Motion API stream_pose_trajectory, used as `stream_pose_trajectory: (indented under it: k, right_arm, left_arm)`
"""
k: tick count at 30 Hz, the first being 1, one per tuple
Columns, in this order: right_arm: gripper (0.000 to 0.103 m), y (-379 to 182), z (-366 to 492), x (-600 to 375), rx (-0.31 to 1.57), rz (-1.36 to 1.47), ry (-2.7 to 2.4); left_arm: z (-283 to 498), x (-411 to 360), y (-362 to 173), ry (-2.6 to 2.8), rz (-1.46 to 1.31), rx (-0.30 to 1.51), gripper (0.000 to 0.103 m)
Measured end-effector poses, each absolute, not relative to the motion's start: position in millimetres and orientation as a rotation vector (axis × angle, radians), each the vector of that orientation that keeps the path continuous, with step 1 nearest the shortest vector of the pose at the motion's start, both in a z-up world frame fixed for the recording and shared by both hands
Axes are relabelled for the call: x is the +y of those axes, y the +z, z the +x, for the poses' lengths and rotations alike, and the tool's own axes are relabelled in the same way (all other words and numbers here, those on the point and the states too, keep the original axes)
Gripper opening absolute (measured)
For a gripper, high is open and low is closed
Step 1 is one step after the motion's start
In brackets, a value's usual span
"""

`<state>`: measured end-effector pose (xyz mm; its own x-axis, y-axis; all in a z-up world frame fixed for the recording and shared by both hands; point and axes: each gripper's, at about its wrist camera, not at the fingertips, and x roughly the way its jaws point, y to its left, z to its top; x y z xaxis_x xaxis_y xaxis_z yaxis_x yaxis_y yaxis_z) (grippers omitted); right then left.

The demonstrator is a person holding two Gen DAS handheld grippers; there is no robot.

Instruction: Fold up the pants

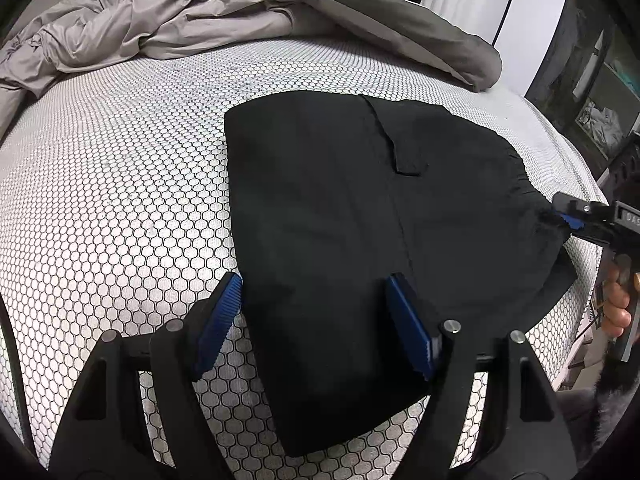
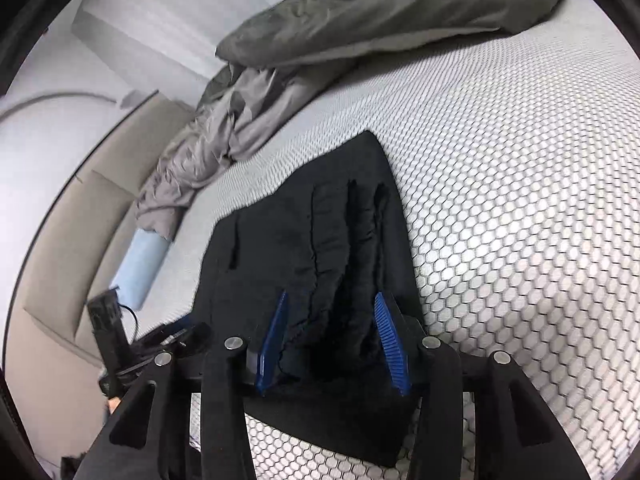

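Observation:
Black pants [image 1: 340,208] lie folded on the honeycomb-patterned mattress [image 1: 120,200]. My left gripper [image 1: 316,284] is open, its blue pads straddling the near edge of the pants, one pad over the mattress, one over the cloth. My right gripper [image 2: 332,300] is open around the bunched waistband of the pants [image 2: 320,232]; the cloth sits between the pads. In the left wrist view the right gripper [image 1: 568,216] shows at the right edge of the pants, held by a hand.
A crumpled grey duvet [image 1: 200,12] lies across the far side of the bed, also in the right wrist view [image 2: 360,20]. The mattress edge [image 1: 572,168] and dark furniture are to the right. A beige headboard [image 2: 60,240] is at left.

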<state>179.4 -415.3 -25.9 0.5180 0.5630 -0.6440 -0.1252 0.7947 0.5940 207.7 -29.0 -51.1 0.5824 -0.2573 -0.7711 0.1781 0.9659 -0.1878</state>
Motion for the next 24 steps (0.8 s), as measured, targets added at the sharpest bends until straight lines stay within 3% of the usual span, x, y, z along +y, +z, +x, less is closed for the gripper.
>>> stream_pose_trajectory:
  k: [8,17,24]
  right_arm:
    - [0.048,-24,180,-416,0.943,0.501,0.415]
    - [0.050,-30,199,-427,0.908,0.679,0.507]
    - [0.050,-20,192,-401,0.936,0.539,0.527]
  left_arm:
    - [204,-28,-52,-0.261,-0.092,0.917,0.072]
    - [199,-29,-53,-0.260,-0.088,0.917,0.072]
    - [200,-27,-52,-0.261,-0.091,0.923,0.072]
